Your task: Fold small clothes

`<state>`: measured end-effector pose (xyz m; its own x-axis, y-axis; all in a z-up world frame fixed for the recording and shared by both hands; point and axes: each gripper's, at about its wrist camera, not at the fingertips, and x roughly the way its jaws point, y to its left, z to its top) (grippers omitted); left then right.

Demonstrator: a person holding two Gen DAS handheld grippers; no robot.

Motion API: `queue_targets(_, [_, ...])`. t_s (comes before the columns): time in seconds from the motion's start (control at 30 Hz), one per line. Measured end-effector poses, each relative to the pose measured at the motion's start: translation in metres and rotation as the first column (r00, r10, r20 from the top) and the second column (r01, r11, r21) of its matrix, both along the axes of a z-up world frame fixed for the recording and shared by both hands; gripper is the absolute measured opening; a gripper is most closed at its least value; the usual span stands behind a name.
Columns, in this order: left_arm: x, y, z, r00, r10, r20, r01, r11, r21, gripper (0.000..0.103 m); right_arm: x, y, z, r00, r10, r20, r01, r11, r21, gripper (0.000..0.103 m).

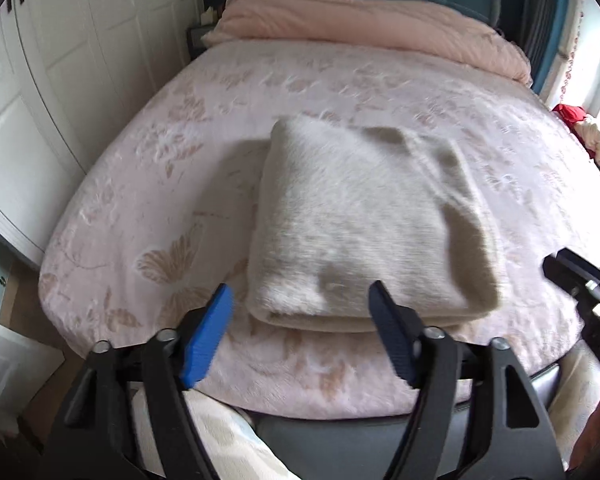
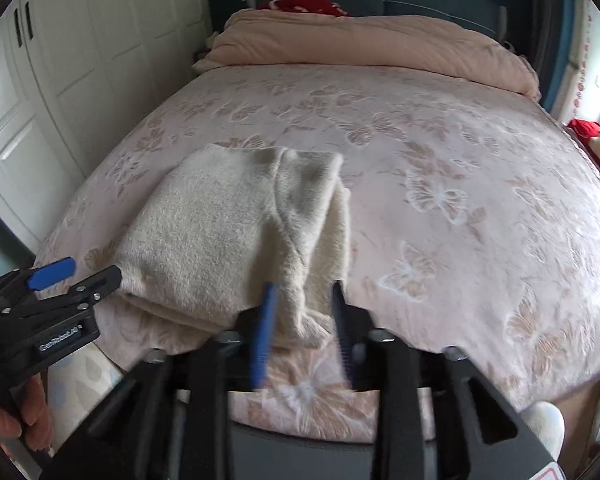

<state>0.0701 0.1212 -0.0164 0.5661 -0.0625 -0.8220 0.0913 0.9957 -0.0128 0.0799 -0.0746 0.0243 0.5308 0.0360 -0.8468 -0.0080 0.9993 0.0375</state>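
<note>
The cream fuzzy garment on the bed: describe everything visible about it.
The cream garment is soft, fuzzy knit or fleece, folded into a thick, roughly rectangular bundle with layered edges showing along its near side. One flap lies diagonally across the top toward its right side. It rests flat on the pink butterfly-patterned bedspread, near the foot of the bed. A loose end on the near right side lies between the right gripper fingers, which appear parted; the left gripper is open, not touching it.
</note>
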Motion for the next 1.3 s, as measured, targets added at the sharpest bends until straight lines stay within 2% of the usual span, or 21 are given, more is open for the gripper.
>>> queue_targets(0.07, [-0.011,-0.007,0.009,0.999,0.003,0.044,-0.004,1.000,0.021,0.090,-0.012,-0.004,0.003,1.000,-0.008,0.012,0.009,1.000,-0.010,0.045])
queue_targets(0.17, [-0.028,-0.019,0.017,0.996,0.000,0.088,-0.006,0.998,0.063,0.092,-0.029,-0.011,0.001,1.000,-0.013,0.009,0.013,1.000,0.003,0.052])
queue_targets(0.23, [-0.037,-0.027,0.017,0.996,-0.012,0.087,0.005,0.997,0.078,0.092,-0.040,-0.012,-0.002,1.000,-0.013,0.009,0.013,1.000,0.009,0.055])
queue_targets(0.53, [-0.064,-0.045,0.009,0.998,-0.006,0.064,0.002,0.998,0.059,0.093,-0.065,-0.022,-0.006,1.000,-0.018,0.010,0.018,0.999,0.027,0.063])
queue_targets(0.6, [-0.066,-0.048,0.007,0.998,-0.011,0.059,0.007,0.998,0.055,0.093,-0.064,-0.026,-0.013,1.000,-0.019,-0.016,0.020,0.997,0.072,0.065])
queue_targets(0.67, [-0.063,-0.042,0.006,0.999,-0.010,0.040,0.010,1.000,-0.003,0.093,-0.056,-0.032,-0.024,0.999,0.002,-0.037,0.004,0.990,0.143,0.066])
queue_targets(0.77, [-0.045,-0.012,0.002,1.000,0.024,0.002,-0.024,0.988,-0.153,0.097,-0.034,-0.042,-0.047,0.996,0.025,-0.087,-0.003,0.970,0.242,0.066])
queue_targets(0.83, [-0.021,0.016,-0.008,0.996,0.070,-0.047,-0.079,0.969,-0.232,0.097,-0.017,-0.046,-0.066,0.991,0.033,-0.132,0.009,0.952,0.307,0.066])
queue_targets(0.9, [0.008,0.046,-0.025,0.986,0.123,-0.114,-0.154,0.933,-0.327,0.097,0.004,-0.047,-0.086,0.984,0.023,-0.176,0.039,0.939,0.341,0.067])
queue_targets(0.93, [0.020,0.058,-0.034,0.977,0.158,-0.142,-0.198,0.919,-0.340,0.096,0.012,-0.047,-0.095,0.981,0.017,-0.195,0.056,0.931,0.361,0.067])
queue_targets(1.0, [0.044,0.074,-0.054,0.966,0.184,-0.180,-0.237,0.907,-0.347,0.091,0.031,-0.043,-0.115,0.970,0.004,-0.243,0.097,0.911,0.402,0.063])
queue_targets(1.03, [0.057,0.074,-0.067,0.963,0.169,-0.211,-0.232,0.916,-0.328,0.070,0.038,-0.042,-0.122,0.966,-0.012,-0.258,0.118,0.911,0.396,0.050])
queue_targets(1.07, [0.062,0.073,-0.075,0.961,0.145,-0.237,-0.220,0.918,-0.331,0.046,0.042,-0.041,-0.125,0.963,-0.031,-0.266,0.136,0.912,0.388,0.029])
queue_targets(1.1, [0.068,0.071,-0.082,0.958,0.104,-0.266,-0.201,0.907,-0.369,0.035,0.046,-0.042,-0.120,0.964,-0.038,-0.265,0.151,0.894,0.422,0.019])
queue_targets(1.13, [0.069,0.070,-0.082,0.956,0.098,-0.276,-0.202,0.903,-0.379,0.031,0.045,-0.043,-0.105,0.971,-0.040,-0.234,0.147,0.877,0.458,0.017])
queue_targets(1.17, [0.066,0.067,-0.074,0.962,0.099,-0.253,-0.189,0.913,-0.362,0.028,0.041,-0.040,-0.082,0.985,-0.019,-0.172,0.097,0.885,0.456,0.015])
queue_targets(1.23, [0.060,0.063,-0.065,0.968,0.091,-0.232,-0.163,0.936,-0.311,0.025,0.031,-0.032,-0.052,0.996,0.034,-0.081,-0.001,0.924,0.382,0.013])
queue_targets(1.27, [0.057,0.064,-0.068,0.965,0.105,-0.240,-0.175,0.941,-0.289,0.025,0.026,-0.031,-0.054,0.995,0.049,-0.083,-0.016,0.932,0.361,0.013])
queue_targets(1.3, [0.056,0.064,-0.077,0.959,0.121,-0.255,-0.189,0.946,-0.262,0.026,0.024,-0.028,-0.075,0.987,0.057,-0.149,-0.003,0.941,0.338,0.013])
